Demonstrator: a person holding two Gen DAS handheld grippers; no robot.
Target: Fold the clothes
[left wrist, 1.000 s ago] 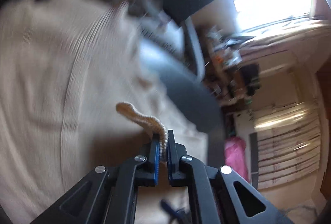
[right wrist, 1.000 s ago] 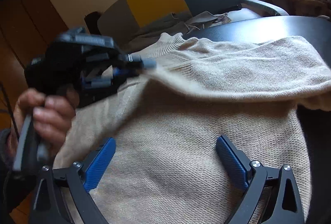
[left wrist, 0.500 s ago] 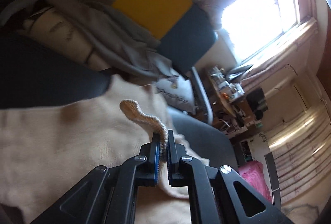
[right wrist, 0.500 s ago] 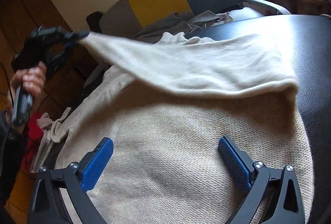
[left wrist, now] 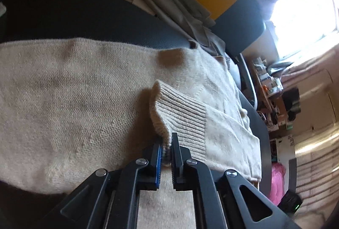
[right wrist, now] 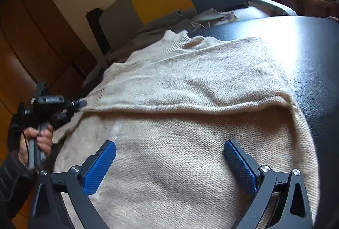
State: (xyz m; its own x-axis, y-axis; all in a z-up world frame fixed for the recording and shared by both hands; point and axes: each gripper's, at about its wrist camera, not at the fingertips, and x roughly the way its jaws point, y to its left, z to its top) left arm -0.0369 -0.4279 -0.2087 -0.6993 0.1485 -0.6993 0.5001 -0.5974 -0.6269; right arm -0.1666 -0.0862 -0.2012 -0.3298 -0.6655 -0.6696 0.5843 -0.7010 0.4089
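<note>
left gripper [left wrist: 166, 149]: clamped on ribbed cuff [left wrist: 180, 116] of beige sweater [right wrist: 190, 102] | right gripper [right wrist: 169, 163]: jaws spread wide above sweater, holding nothing | black table [right wrist: 307, 42]

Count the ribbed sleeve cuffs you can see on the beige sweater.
1: the ribbed cuff is pinched in the left tongs, over the sweater. The other cuff may be hidden.

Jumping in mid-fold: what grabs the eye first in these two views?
The beige knit sweater fills both views, spread over a black table with one sleeve laid across its body. The left gripper is shut on the ribbed cuff of that sleeve, at the sweater's left side. The right gripper hovers wide open over the near part.
</note>
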